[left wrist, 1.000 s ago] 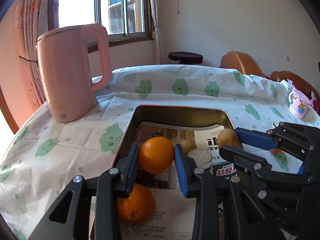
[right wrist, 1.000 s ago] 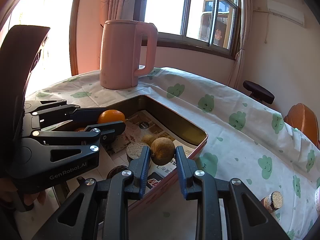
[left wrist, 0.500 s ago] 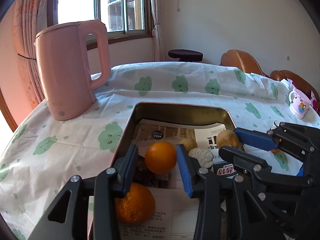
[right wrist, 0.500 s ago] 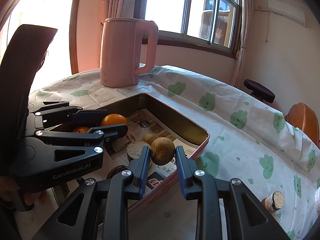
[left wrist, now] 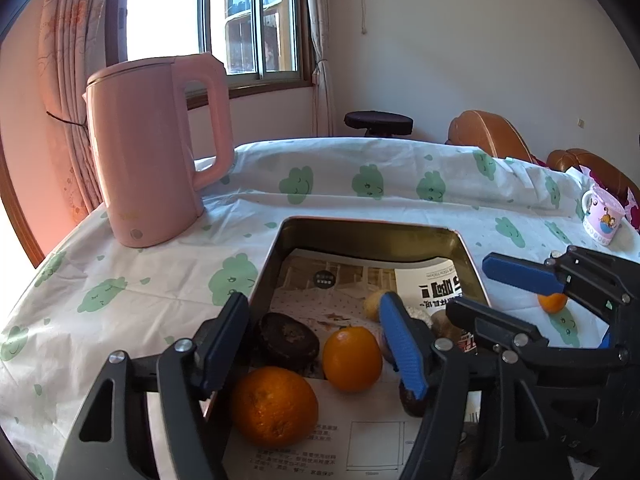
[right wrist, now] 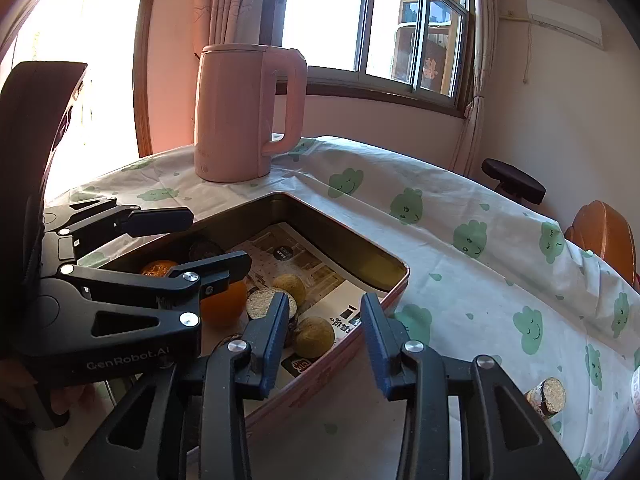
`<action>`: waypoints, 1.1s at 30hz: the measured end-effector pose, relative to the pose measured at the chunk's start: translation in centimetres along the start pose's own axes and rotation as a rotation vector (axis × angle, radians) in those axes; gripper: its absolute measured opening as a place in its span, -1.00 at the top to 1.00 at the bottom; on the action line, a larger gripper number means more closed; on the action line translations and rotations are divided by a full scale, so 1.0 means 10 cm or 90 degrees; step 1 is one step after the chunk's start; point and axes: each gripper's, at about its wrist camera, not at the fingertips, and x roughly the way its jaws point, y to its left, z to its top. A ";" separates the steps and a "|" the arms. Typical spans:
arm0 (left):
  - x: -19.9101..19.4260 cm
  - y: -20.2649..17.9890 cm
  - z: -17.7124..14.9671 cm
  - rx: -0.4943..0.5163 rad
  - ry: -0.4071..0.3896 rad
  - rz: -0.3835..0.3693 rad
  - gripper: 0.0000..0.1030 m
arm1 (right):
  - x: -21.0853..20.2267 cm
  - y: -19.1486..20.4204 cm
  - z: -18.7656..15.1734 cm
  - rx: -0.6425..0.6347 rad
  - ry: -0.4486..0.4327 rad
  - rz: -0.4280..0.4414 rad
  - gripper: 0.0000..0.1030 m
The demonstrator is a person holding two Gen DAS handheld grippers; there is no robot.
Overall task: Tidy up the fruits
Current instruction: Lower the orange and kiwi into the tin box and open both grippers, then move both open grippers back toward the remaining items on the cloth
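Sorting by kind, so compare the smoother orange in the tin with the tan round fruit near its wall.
The orange is bright orange; the tan fruit is dull yellow-brown. The orange shines; the tan fruit looks matte. The orange lies beside a second orange; the tan fruit lies by the tin wall. Both are round and rest on the paper lining.

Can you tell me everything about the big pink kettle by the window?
The pink kettle is tall, smooth and matte, probably plastic, with a flat closed lid and a big loop handle. A small round button sits low on its side. It stands upright on the cloud-print tablecloth, beyond the tin tray. Nothing else touches it.
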 end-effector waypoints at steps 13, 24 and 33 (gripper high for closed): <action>-0.06 -0.01 0.00 0.002 -0.015 0.030 -0.47 | -0.08 -0.04 -0.01 0.014 -0.020 -0.002 -0.10; -0.41 -0.30 0.15 0.004 -0.068 0.010 -0.86 | -0.39 -0.50 -0.11 0.044 -0.019 -0.079 -0.12; -0.46 -0.93 0.27 0.057 -0.079 -0.028 -0.91 | -0.66 -1.54 -0.41 0.210 0.013 -0.201 -0.12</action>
